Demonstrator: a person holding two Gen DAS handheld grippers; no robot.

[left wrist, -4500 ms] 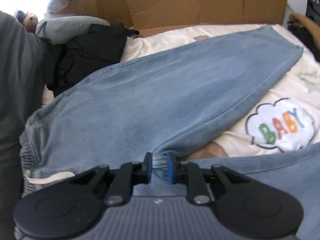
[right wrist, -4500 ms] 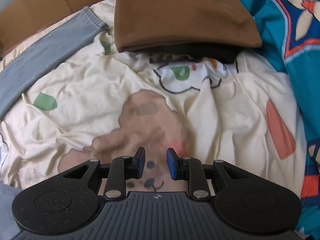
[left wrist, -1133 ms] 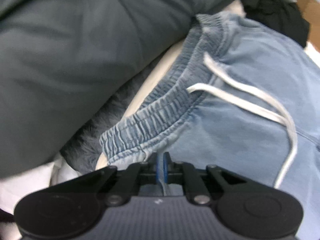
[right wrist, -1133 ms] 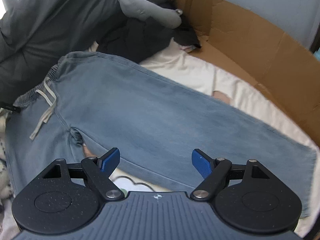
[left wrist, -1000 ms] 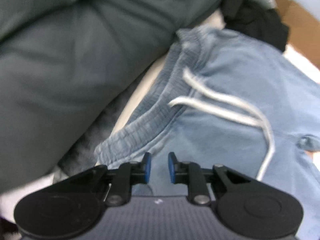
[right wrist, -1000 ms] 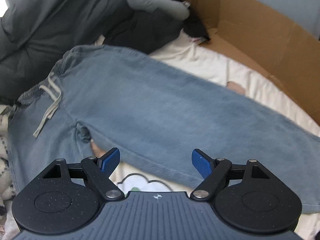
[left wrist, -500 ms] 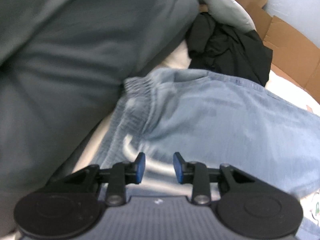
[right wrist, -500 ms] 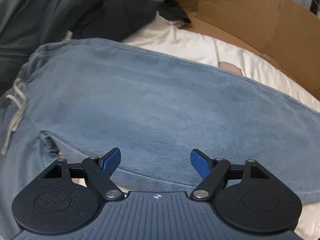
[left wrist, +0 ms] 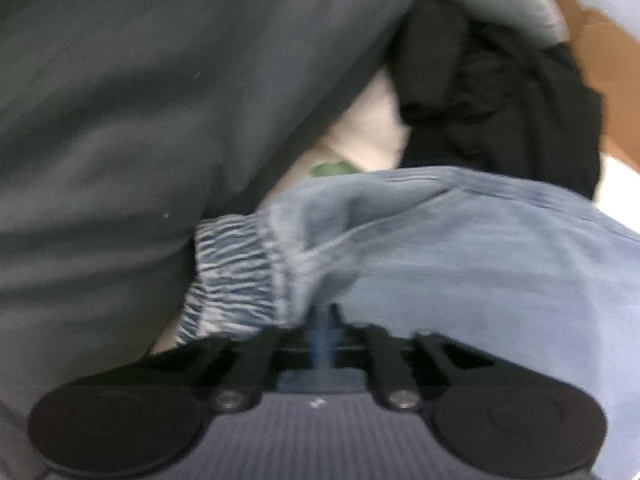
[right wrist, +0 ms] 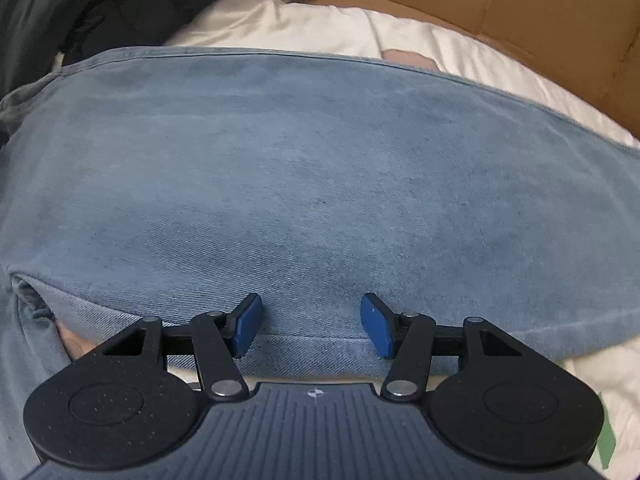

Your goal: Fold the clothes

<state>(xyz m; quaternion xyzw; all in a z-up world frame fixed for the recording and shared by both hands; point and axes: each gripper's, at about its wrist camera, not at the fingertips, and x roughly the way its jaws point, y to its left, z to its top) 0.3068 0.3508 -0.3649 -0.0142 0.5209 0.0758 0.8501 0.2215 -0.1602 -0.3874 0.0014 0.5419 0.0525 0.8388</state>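
My left gripper has just snapped closed at the waistband of the blue jeans. Half a second back its pads stood apart above the cloth; now they meet, with denim bunched right at the tips. Frame is blurred, so I judge it a pinch on the waistband edge but can't confirm how much fabric is caught. My right gripper has come down low over the near edge of the trouser leg; its jaws have been closing, now at a medium gap, cloth between the pads but not pressed. The jeans lie spread on the cream bedsheet, cardboard behind, black garment and my grey sleeve beside the waistband. Meaning: one hold is probably set, the other about to be; the fold can start once the right one closes.
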